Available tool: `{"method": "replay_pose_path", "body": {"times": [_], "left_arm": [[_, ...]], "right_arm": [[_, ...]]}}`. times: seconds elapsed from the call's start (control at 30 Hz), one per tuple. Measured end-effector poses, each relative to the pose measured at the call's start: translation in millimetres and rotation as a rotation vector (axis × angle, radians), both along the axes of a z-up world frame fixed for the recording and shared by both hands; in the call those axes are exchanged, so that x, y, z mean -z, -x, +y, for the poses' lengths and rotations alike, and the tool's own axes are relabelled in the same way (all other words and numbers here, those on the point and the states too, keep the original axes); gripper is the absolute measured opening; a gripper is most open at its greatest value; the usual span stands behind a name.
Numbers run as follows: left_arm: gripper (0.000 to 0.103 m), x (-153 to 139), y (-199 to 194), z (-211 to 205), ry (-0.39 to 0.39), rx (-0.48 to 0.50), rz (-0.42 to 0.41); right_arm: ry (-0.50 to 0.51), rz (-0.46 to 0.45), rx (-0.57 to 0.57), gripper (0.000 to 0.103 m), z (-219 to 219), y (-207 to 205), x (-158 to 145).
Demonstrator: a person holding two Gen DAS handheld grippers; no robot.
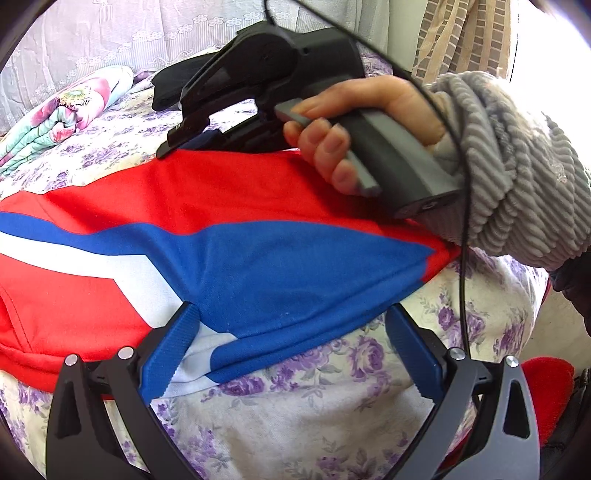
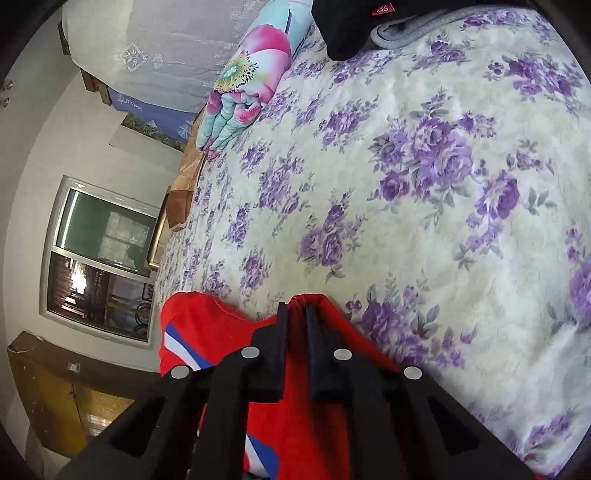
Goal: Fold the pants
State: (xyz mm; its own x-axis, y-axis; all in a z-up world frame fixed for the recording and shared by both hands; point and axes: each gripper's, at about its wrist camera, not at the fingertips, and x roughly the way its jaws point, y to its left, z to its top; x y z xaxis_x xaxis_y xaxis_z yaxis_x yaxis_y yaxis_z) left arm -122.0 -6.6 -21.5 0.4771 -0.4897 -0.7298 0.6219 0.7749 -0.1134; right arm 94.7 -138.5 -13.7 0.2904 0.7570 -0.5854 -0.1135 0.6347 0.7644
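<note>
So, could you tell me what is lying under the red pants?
The red pants lie on the purple-flowered bedspread, which shows all around them. Whatever is directly beneath the fabric is covered.

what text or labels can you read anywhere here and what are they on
Red tag on the black garment at the top of the right wrist view: white characters, sideways and too small to read.
Pants: red, blue and white panels only, no lettering visible.
Floral sheet: no text.
Nothing else legible in either view.
</note>
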Motion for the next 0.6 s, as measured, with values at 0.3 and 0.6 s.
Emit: {"method": "replay_pose_path", "body": {"times": [0.3, 0.6], "left_arm": [[0.098, -12, 1, 8, 0.012, -0.034, -0.002], [0.098, -47, -63, 70, -0.245, -0.390, -0.171]], "right_arm": [[0.036, -0.142, 0.049, 0.009, -27, 15, -40], [0.143, -0.045, -0.061, 0.000, 5, 52, 2]]}}
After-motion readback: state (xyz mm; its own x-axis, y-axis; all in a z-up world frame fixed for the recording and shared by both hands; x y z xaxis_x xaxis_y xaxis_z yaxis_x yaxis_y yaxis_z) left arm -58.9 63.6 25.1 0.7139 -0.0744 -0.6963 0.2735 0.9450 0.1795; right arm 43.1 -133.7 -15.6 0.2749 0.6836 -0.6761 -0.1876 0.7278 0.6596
